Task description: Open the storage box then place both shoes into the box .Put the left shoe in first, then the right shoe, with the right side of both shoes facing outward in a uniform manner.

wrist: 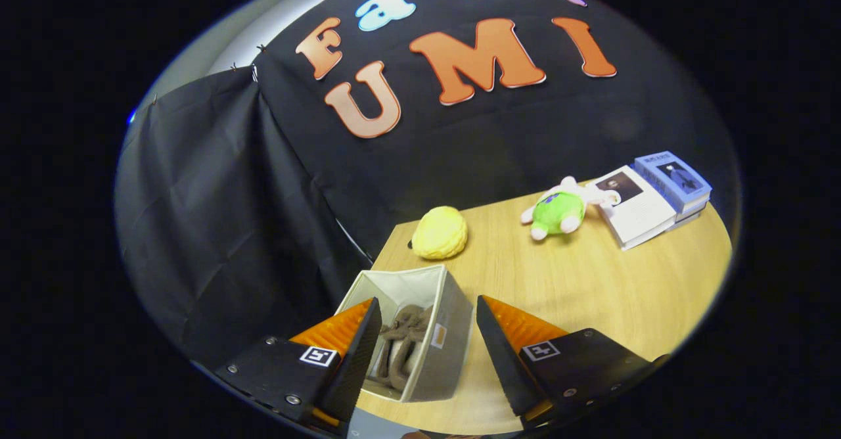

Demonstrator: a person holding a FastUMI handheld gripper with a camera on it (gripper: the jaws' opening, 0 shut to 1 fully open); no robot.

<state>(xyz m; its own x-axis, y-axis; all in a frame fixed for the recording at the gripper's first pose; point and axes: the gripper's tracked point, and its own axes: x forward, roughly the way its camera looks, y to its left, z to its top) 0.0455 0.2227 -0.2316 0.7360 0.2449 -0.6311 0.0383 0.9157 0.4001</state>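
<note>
On the wooden table point(591, 281) against black cloth, the tool point(427, 353) gapes above the storage box point(447, 334).

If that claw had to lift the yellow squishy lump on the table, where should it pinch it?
Probably across the yellow lump's rounded middle, coming down from above: it lies low on the table, beyond the storage box. The open gripper looks wide enough.

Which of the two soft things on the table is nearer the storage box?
The yellow one, just beyond the open storage box between the open gripper fingers. The green plush toy lies farther off, beside the books.
</note>
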